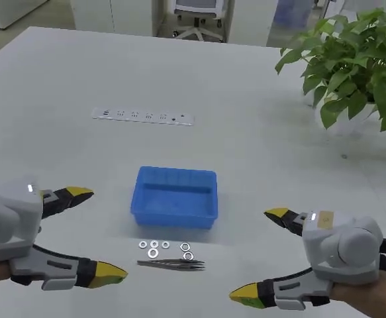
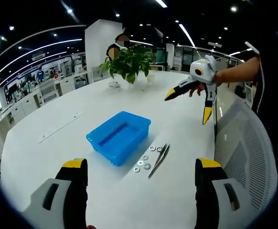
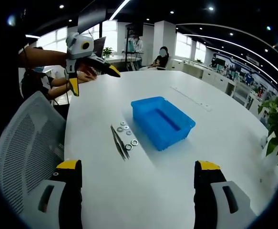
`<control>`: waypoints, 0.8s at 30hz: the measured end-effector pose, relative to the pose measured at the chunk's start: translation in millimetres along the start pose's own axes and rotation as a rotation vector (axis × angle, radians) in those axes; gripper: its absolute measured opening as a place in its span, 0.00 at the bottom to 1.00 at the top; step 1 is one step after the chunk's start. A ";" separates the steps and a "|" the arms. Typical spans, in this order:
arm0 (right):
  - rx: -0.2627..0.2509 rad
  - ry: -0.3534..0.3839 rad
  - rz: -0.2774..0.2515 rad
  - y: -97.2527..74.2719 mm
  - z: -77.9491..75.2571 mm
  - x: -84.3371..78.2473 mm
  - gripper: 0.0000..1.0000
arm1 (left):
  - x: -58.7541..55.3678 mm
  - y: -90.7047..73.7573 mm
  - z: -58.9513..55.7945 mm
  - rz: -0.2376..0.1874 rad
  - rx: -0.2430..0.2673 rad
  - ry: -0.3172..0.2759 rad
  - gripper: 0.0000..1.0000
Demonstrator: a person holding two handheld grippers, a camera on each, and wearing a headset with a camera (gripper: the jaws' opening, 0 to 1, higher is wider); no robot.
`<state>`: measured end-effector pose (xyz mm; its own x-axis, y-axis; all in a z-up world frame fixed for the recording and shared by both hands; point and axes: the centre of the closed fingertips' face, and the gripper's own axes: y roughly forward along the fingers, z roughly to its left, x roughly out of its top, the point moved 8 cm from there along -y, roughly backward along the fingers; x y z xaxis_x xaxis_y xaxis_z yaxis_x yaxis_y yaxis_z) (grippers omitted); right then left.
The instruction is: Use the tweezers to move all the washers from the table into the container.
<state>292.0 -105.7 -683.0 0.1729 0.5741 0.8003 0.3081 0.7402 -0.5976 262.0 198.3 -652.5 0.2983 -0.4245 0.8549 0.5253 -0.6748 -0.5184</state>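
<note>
We hold our left gripper (image 1: 103,232) and right gripper (image 1: 255,254) above the white table (image 1: 60,86), one on either side of the work, likely so that either can reach in. The jaws of both are spread wide, holding and touching nothing. Between them the slim silver metal tweezers (image 1: 173,264) lie flat, so picking them up looks like our first step. Just beyond the tweezers the small silver ring washers (image 1: 153,253) lie clustered near the open blue plastic container (image 1: 175,218), which looks empty.

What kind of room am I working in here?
Likely an open-plan office: a large white table with a power strip, a potted plant, a swivel chair behind it, and rows of desks beyond.
</note>
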 end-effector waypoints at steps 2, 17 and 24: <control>-0.004 0.002 -0.001 -0.5 -0.3 0.0 0.99 | -0.3 0.0 0.1 0.001 -0.001 0.000 1.00; -0.019 0.003 -0.007 -2.7 -0.7 1.0 0.98 | -1.7 0.6 -1.7 0.002 -0.004 0.000 0.99; -0.023 -0.001 -0.010 -3.6 -1.3 2.3 0.98 | -1.0 0.9 -2.6 0.002 -0.007 0.004 0.99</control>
<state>292.5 -107.5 -678.9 0.1690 0.5667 0.8064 0.3315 0.7379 -0.5880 260.1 196.6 -653.8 0.2959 -0.4283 0.8538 0.5195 -0.6779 -0.5201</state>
